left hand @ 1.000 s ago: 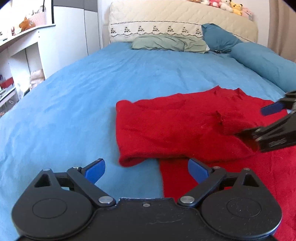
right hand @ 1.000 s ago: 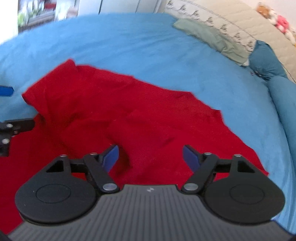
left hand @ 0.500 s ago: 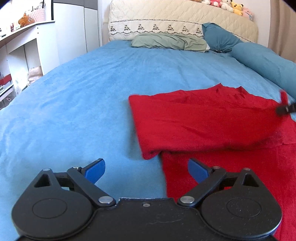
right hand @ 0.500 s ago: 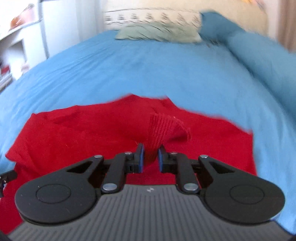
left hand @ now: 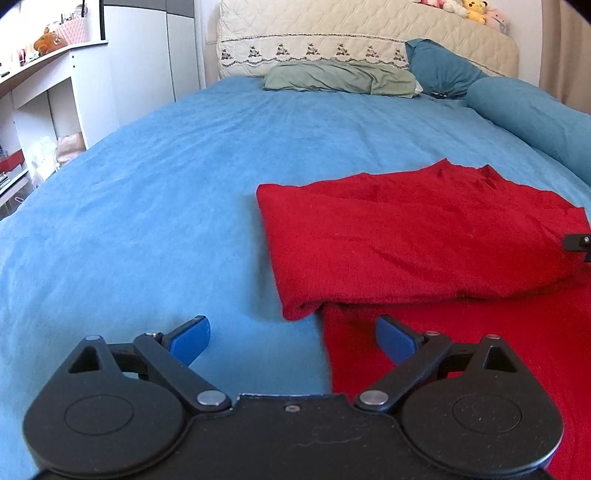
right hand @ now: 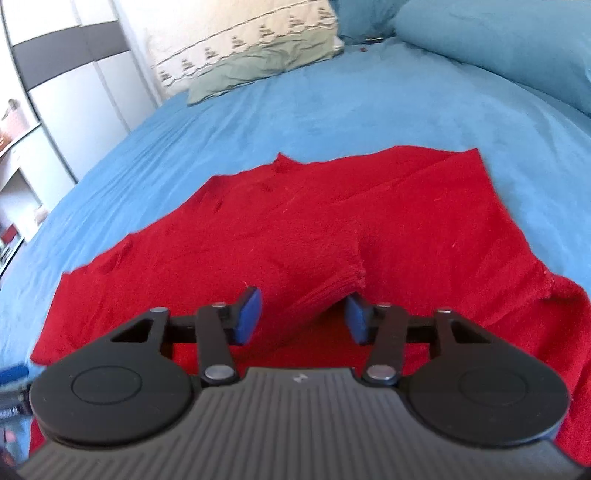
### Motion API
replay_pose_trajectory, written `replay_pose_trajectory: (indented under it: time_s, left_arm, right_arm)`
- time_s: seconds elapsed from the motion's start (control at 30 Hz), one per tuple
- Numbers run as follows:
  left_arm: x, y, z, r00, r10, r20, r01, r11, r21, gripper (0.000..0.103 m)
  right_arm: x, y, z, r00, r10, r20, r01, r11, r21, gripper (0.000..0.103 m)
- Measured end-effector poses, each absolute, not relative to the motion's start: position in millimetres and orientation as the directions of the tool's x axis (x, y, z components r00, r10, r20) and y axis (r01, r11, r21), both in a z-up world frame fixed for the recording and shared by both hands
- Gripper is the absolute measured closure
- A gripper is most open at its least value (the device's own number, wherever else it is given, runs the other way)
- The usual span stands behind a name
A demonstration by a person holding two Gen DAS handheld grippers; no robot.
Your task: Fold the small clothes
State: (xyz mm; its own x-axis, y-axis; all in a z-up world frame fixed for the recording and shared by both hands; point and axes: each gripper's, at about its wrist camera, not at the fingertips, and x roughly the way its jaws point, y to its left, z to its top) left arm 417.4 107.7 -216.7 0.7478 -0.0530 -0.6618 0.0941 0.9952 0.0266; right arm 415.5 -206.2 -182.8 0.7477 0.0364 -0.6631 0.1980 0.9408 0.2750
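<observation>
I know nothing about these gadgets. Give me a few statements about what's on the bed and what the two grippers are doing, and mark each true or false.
1. The red garment lies on a blue bedspread. True.
2. The left gripper is clamped on the garment. False: its jaws stand open, holding nothing.
3. A sleeve cuff lies between the right gripper's open jaws. True.
4. A green pillow lies near the headboard. True.
5. The garment is folded into a small neat square. False: only one part is folded over.

Red garment (left hand: 417,236); blue bedspread (left hand: 147,206); cream headboard (left hand: 332,33), seemingly dark embroidered motifs.
</observation>
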Motion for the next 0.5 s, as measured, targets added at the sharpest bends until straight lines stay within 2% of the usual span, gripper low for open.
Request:
replay_pose_trajectory:
  time_s: [0.03,0.07,0.33,0.5]
  left_arm:
    - [419.2,107.1,-217.0,0.748,-0.053,-0.662,0.091,0.996,0.023,0.005]
    - [420.8,107.0,-217.2,0.748,-0.054,-0.662,0.089,0.996,0.02,0.005]
    - [426.7,99.6,-221.9,0.754,-0.056,-0.655,0.089,0.996,0.018,0.007]
    - [432.6,98.0,-220.9,0.756,-0.061,-0.652,0.079,0.997,-0.002,0.009]
  right_arm:
    - [420.4,-204.8,-181.5,0.735,0.032,-0.677,0.193,0.947,0.255,0.08]
    - [423.2,-203.7,-179.1,0.731,0.025,-0.682,0.183,0.955,0.232,0.083]
    - [449.7,-224.7,-108.9,0.819,-0.04,-0.572,0.153,0.977,0.151,0.083]
    - [458.1,-245.6,-88.7,0.83,-0.083,-0.552,0.16,0.983,0.092,0.083]
